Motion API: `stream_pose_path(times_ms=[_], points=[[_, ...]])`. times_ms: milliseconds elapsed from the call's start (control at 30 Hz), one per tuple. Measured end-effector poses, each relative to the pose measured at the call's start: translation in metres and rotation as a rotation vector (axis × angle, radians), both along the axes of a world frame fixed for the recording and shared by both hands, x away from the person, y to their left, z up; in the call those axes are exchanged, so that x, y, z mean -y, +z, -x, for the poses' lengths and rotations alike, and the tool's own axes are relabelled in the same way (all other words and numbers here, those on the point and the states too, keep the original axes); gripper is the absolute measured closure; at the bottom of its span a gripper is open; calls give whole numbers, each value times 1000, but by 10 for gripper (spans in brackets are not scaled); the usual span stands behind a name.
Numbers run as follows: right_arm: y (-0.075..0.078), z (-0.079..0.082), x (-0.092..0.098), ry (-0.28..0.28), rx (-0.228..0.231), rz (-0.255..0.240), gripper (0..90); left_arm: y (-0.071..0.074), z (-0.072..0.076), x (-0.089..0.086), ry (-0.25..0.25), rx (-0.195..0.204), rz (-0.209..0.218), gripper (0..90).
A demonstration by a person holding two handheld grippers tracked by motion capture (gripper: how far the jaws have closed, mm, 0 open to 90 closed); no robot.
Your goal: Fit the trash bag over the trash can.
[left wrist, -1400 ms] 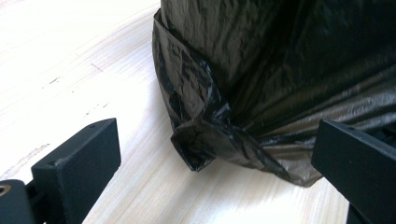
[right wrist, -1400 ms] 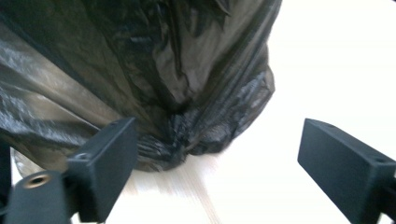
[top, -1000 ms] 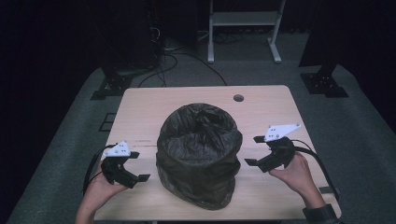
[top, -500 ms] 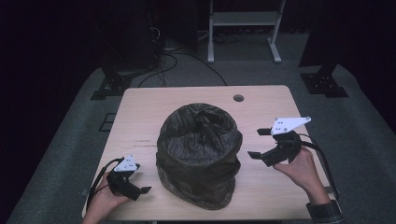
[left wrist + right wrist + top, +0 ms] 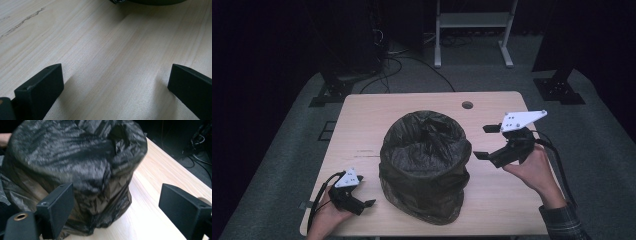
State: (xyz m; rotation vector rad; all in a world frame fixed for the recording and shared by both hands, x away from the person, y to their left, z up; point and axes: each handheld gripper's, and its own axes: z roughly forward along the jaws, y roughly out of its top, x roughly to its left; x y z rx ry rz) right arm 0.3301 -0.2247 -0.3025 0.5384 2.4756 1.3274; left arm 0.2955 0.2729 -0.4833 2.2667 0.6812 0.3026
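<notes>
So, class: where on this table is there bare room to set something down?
Free: the far strip between the bin and the cable hole, and the left side between bin and table edge. Crowded: the near-left corner by the left gripper, and the right side by the right gripper.

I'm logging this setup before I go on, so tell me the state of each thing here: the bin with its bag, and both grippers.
Bin: upright on the table, open at the top, black bag lining it and folded over the rim.
Left gripper: open, low over the table, holding nothing, apart from the bin.
Right gripper: open, raised beside the bin, holding nothing, not touching the bag.
</notes>
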Motion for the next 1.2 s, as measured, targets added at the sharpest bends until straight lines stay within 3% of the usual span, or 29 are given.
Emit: stream_pose_path(times_ms=[233, 633, 867, 1067, 1200], points=[[15, -8, -19, 50, 9, 3, 114, 0, 0, 0, 0, -1, -1, 0], [26, -28, -68, 126, -15, 84, 115, 0, 0, 0, 0, -2, 0, 0], [19, -38, -100, 179, -52, 157, 116, 0, 0, 0, -1, -2, 0, 0], [5, -42, -122, 175, -84, 272, 114, 0, 0, 0, -1, -2, 0, 0], [0, -45, -126, 188, -113, 288, 112, 0, 0, 0, -3, -2, 0, 0]])
